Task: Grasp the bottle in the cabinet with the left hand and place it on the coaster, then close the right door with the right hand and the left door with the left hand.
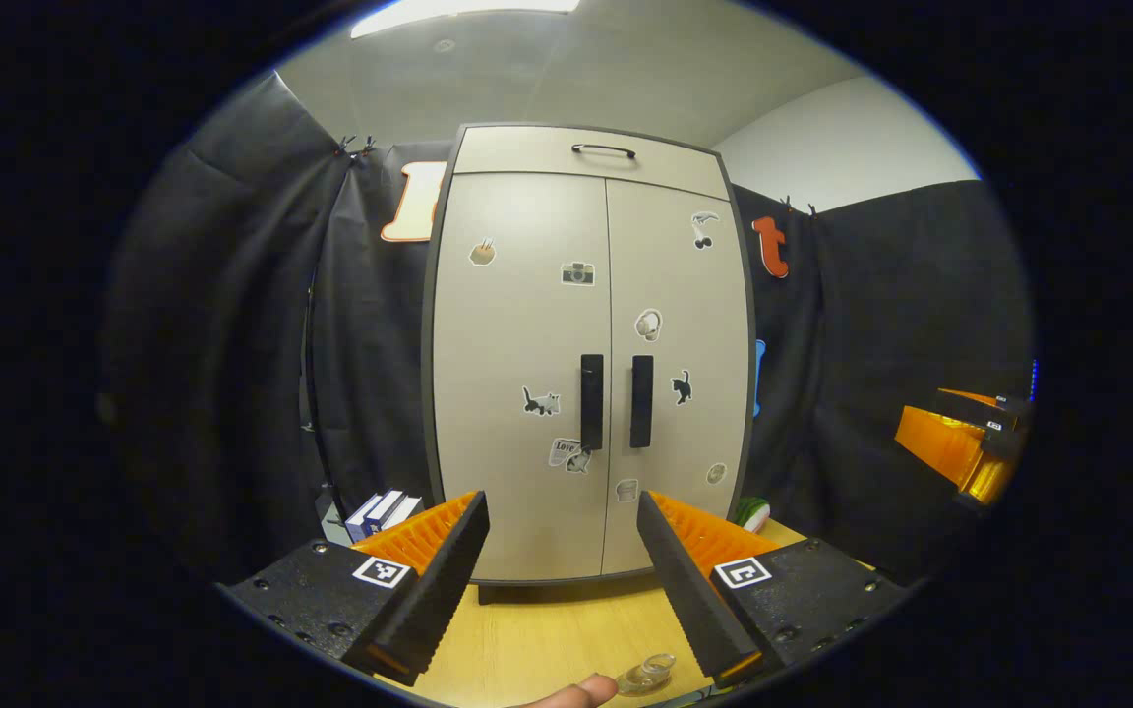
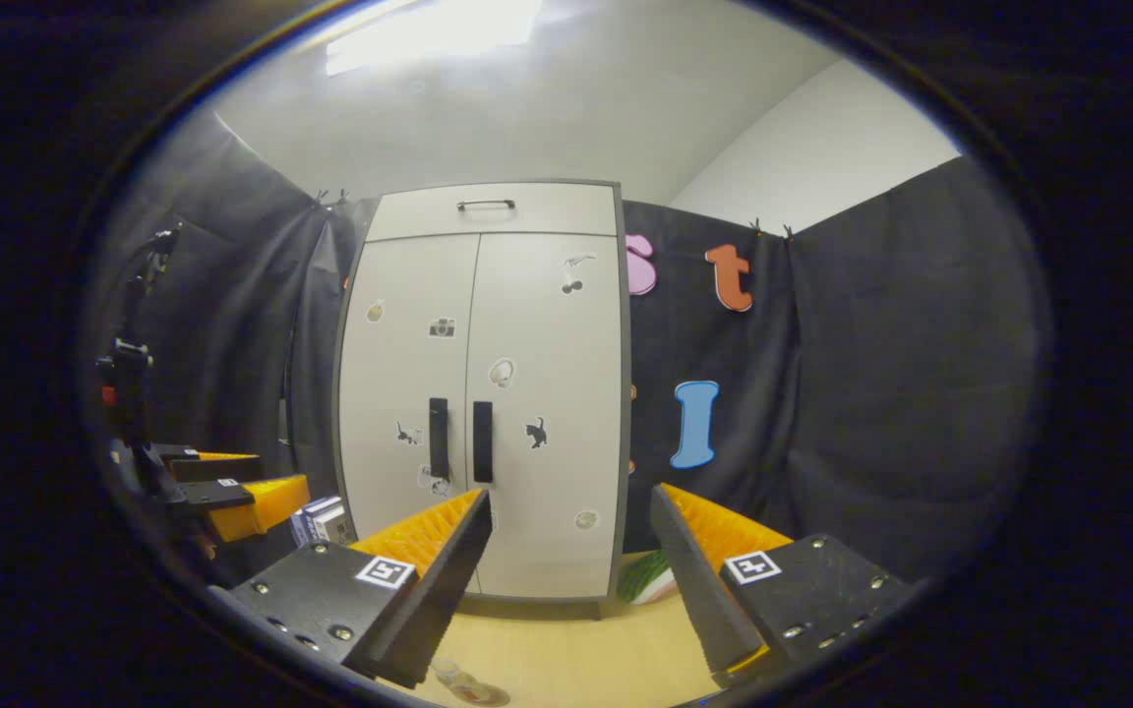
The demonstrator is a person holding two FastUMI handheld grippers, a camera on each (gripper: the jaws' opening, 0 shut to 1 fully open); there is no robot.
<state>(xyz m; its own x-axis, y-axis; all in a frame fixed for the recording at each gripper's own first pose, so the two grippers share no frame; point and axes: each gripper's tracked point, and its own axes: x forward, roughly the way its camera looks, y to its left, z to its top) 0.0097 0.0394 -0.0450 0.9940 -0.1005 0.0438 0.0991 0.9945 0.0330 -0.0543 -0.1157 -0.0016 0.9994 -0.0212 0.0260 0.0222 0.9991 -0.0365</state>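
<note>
- Overhead, a pale ceiling with a bright light panel point(image 1: 463, 12) spans the top of both views, above black cloth walls.
- Centre frame in the left gripper view, the cabinet point(image 1: 588, 354) stands on the wooden table point(image 1: 547, 639), both doors closed, stickers scattered over them, two dark handles point(image 1: 616, 401) side by side.
- Lower centre, the left gripper point(image 1: 559, 580) is spread wide with nothing between its fingers.
- Lower centre of the right gripper view, the right gripper point(image 2: 571, 580) is likewise released and empty.
- Bottom edge, the clear bottle point(image 1: 647, 674) sits on the table beside a fingertip point(image 1: 576, 693); whether a coaster lies under it I cannot tell.
</note>
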